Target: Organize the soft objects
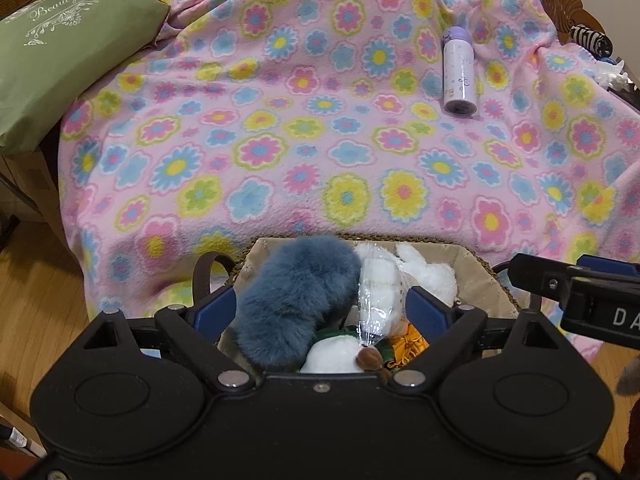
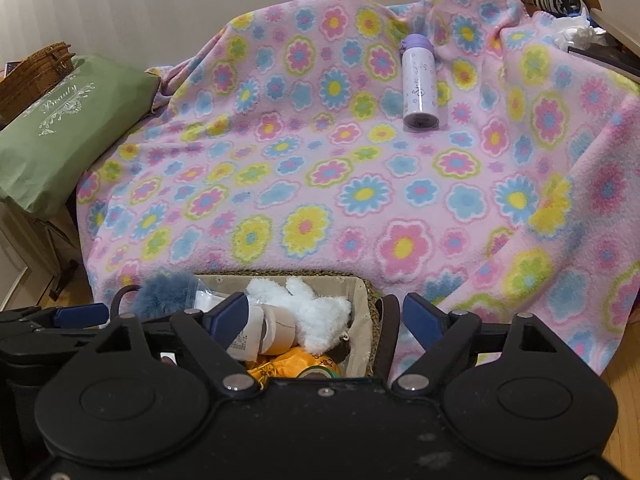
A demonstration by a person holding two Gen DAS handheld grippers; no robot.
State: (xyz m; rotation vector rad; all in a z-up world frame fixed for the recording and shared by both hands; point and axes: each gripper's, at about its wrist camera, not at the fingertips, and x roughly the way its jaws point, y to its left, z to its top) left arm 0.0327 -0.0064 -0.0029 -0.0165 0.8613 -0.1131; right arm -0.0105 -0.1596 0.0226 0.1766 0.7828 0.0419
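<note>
A woven basket [image 1: 486, 282] with a beige lining stands on the floor in front of the blanket-covered seat. It holds a blue furry toy [image 1: 292, 300], a white plush [image 1: 428, 274], a white item in clear wrap [image 1: 378, 296] and an orange item [image 1: 406, 346]. My left gripper [image 1: 320, 314] is open, its fingers either side of the blue toy and the wrapped item, above the basket. My right gripper [image 2: 320, 320] is open over the basket's right rim [image 2: 370, 300]; the white plush [image 2: 316, 312] and the blue toy [image 2: 164, 294] show below it.
A pink flowered blanket [image 1: 320, 120] covers the seat. A purple and white bottle [image 1: 459, 72] lies on it at the back right. A green bag marked Beauty [image 1: 60, 52] lies at the left, with wicker behind it. The floor is wood [image 1: 36, 280].
</note>
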